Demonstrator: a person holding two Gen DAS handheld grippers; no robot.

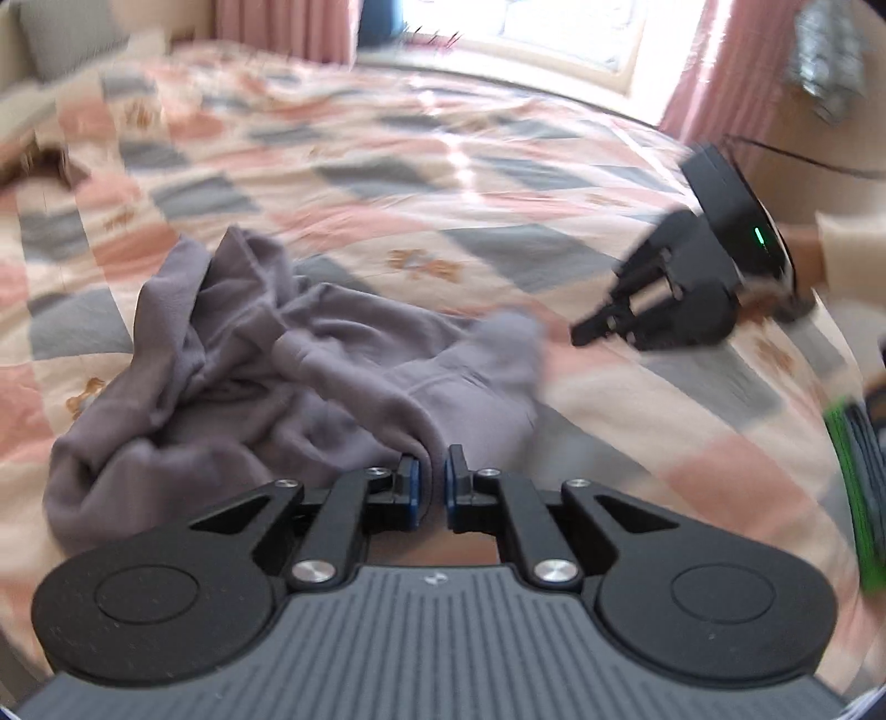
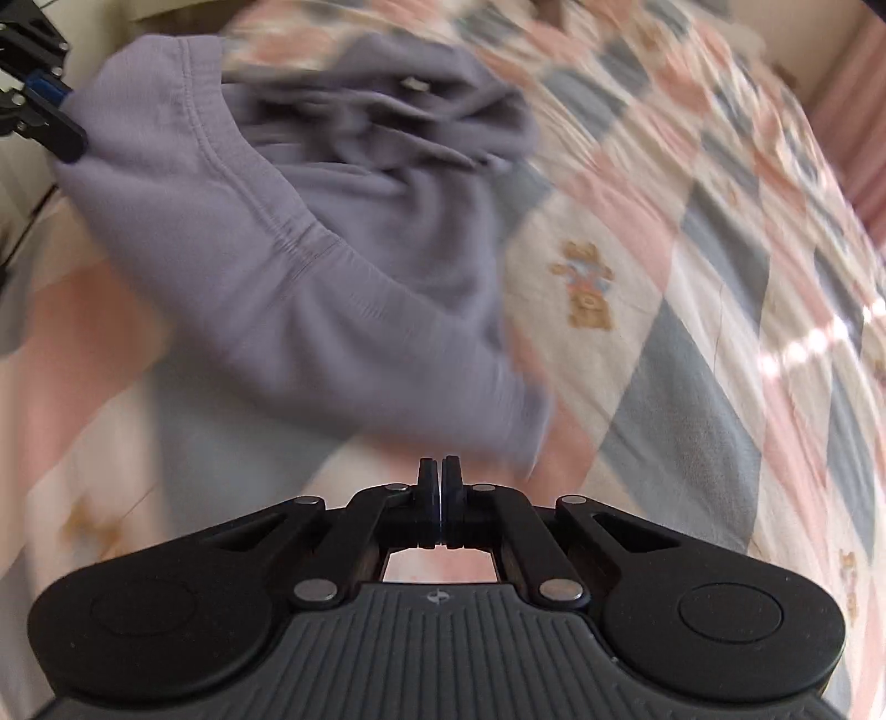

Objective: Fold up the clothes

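On quilt (image 1: pixel 498 183): crumpled lilac garment (image 1: pixel 266 354), left tongs (image 1: pixel 431 479) pinching edge, right tongs (image 2: pixel 441 487) together, empty

Your crumpled lilac-grey fleece garment (image 1: pixel 266 376) lies on the pink, grey and cream patchwork quilt (image 1: pixel 421 166) covering the bed. Your left gripper (image 1: pixel 431 476) sits at the garment's near edge, cloth between its fingers (image 1: pixel 408 482). Your right gripper (image 1: pixel 598 327) hovers to the garment's right, apart from it. Behind the bed stand the pink curtains (image 1: pixel 698 83), flanking the bright window (image 1: pixel 554 33).
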